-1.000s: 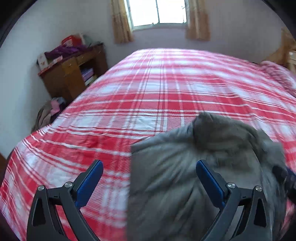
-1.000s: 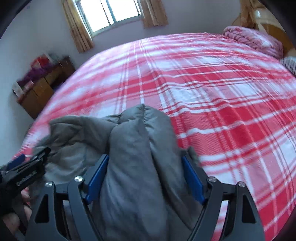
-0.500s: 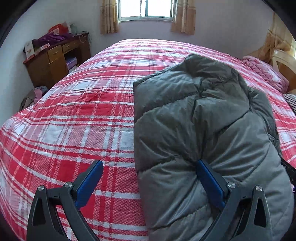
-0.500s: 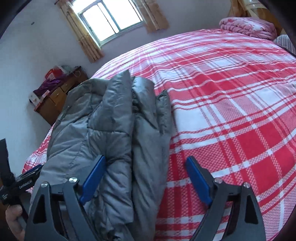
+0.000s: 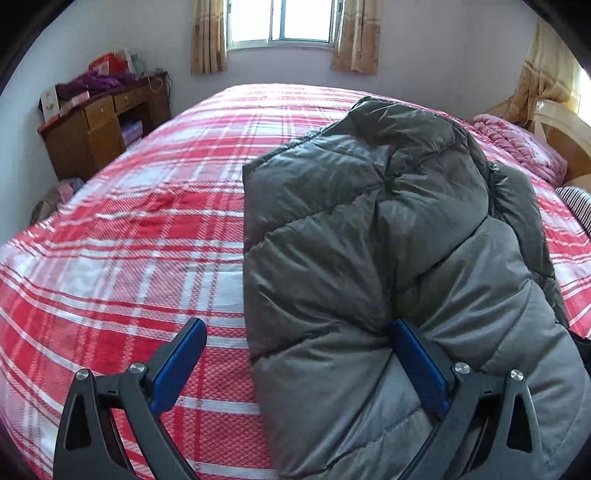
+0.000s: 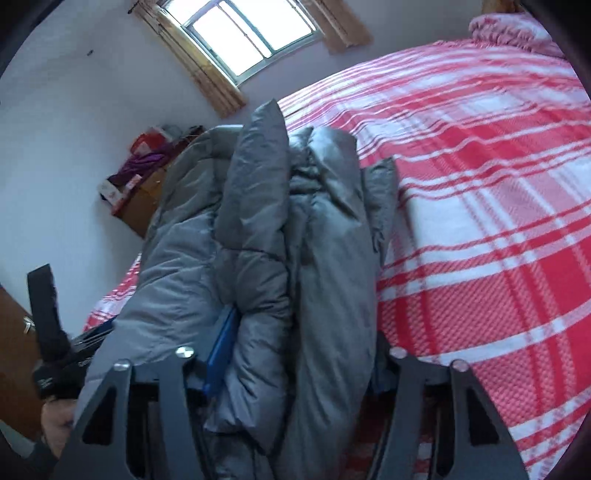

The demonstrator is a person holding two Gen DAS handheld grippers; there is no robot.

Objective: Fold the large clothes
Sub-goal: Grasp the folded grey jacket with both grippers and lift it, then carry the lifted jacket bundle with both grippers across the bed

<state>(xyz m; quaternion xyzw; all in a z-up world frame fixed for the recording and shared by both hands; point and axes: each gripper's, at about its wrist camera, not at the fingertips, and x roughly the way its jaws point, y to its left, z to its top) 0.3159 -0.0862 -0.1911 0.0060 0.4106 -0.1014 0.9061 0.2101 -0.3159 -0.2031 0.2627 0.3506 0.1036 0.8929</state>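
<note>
A grey padded jacket (image 5: 388, 229) lies in a folded bundle on the red-and-white plaid bed (image 5: 140, 236). My left gripper (image 5: 303, 365) is open at the jacket's near left edge; its right finger (image 5: 417, 365) presses into the padding and its left finger (image 5: 177, 365) is over the bedspread. In the right wrist view the jacket (image 6: 295, 240) fills the space between my right gripper's (image 6: 295, 362) fingers, which stand wide apart around a thick fold. The left finger's blue pad (image 6: 221, 347) shows; the right one is hidden by cloth.
A wooden desk (image 5: 99, 125) with clutter stands by the wall at the left. A window with curtains (image 5: 284, 33) is behind the bed. A pink blanket (image 5: 517, 147) and a wooden headboard (image 5: 561, 129) are at the far right. The left gripper's body (image 6: 62, 354) shows at the lower left of the right wrist view.
The jacket has come down from a raised bundle and now lies stretched out on the bed. My right gripper has pushed further into the jacket, which now covers its right pad.
</note>
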